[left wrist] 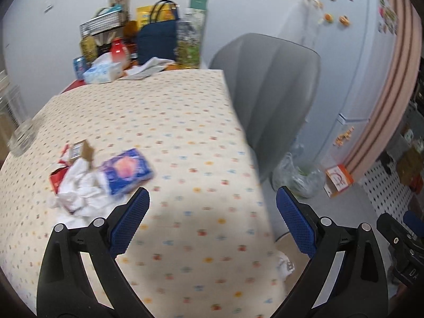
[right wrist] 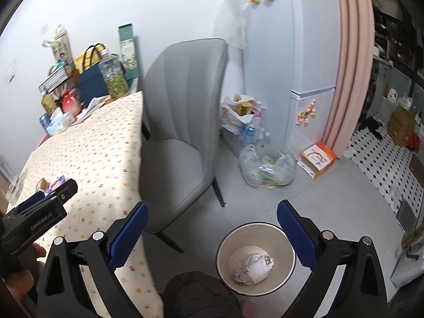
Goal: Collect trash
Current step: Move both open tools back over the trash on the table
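A pile of trash lies on the dotted tablecloth at the left: crumpled white tissue, a blue and pink packet, a red wrapper and a bit of cardboard. My left gripper is open and empty over the table, right of the pile. My right gripper is open and empty above the floor. A round cream trash bin stands on the floor below it, with crumpled white trash inside.
A grey chair stands at the table's right edge. A glass stands at the table's left edge. Bags, bottles and boxes crowd the far end. Clear plastic bags and an orange box lie on the floor by the fridge.
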Tool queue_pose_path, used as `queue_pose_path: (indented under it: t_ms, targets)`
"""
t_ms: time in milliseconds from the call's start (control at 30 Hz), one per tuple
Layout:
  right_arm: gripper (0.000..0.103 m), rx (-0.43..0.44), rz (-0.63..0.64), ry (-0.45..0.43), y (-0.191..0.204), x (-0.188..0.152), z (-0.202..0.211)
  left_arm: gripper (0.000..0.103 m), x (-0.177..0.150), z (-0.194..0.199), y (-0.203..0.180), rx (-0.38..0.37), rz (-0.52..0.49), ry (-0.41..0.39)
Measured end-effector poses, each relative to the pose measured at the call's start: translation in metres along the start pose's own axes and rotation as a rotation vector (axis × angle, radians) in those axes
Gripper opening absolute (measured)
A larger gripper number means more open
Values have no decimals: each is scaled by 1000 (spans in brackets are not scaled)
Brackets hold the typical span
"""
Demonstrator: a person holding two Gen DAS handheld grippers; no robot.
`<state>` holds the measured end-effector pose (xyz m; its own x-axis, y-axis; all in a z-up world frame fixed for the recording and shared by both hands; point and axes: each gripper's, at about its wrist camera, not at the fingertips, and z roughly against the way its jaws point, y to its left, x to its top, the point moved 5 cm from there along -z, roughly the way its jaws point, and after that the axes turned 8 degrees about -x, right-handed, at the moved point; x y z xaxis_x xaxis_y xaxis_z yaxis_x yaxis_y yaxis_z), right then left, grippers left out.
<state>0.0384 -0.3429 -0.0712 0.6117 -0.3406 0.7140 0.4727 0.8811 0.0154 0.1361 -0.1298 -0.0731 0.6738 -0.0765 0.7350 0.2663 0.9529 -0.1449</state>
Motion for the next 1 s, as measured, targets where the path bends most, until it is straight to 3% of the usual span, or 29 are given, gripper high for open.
queue_pose_path:
  t_ms: [533, 1000]
  targets:
    - [95, 102, 149, -18, 101, -3, 17, 95, -7, 37, 133, 118, 191, -71]
    - [95, 180, 248, -10, 171, -15, 22, 68, -27, 38, 195, 159, 272, -23]
